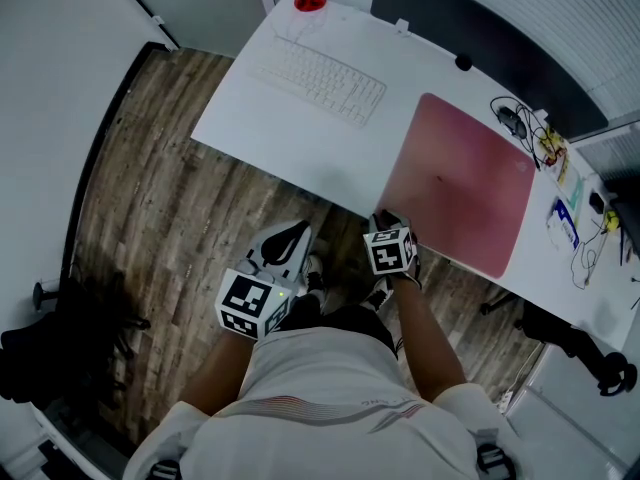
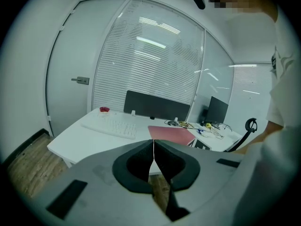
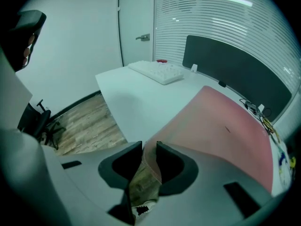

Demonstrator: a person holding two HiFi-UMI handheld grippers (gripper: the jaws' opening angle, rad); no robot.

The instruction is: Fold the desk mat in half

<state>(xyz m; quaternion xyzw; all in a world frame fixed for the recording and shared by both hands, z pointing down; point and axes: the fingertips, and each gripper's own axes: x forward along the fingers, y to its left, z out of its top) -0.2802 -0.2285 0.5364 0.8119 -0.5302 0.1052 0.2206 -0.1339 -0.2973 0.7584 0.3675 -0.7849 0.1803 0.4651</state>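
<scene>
Lying unfolded on the white desk (image 1: 290, 138), the pink rectangular desk mat (image 1: 465, 183) sits on the desk's right half, its near-left corner at the front edge. Right gripper (image 1: 386, 222) is tipped down at that corner. In the right gripper view its jaws stand apart with a clear gap and the mat's corner edge runs up between them, lying close along one jaw. Can't tell if it touches, but it isn't pinched. Left gripper (image 1: 293, 234) is held off the desk, over the brown wood-plank floor (image 1: 170, 188) beside the person's body. In the left gripper view its jaws are pressed together with nothing between them, and the mat shows well ahead on the desk. Flat white keyboard (image 1: 320, 78) lies left of the mat, apart from it, with a small red round object (image 1: 310, 1) at the far corner behind it. Tangle of cables and small items (image 1: 545, 138) lies past the mat's far-right corner. Dark partition panel (image 1: 480, 28) stands along the desk's back edge.
</scene>
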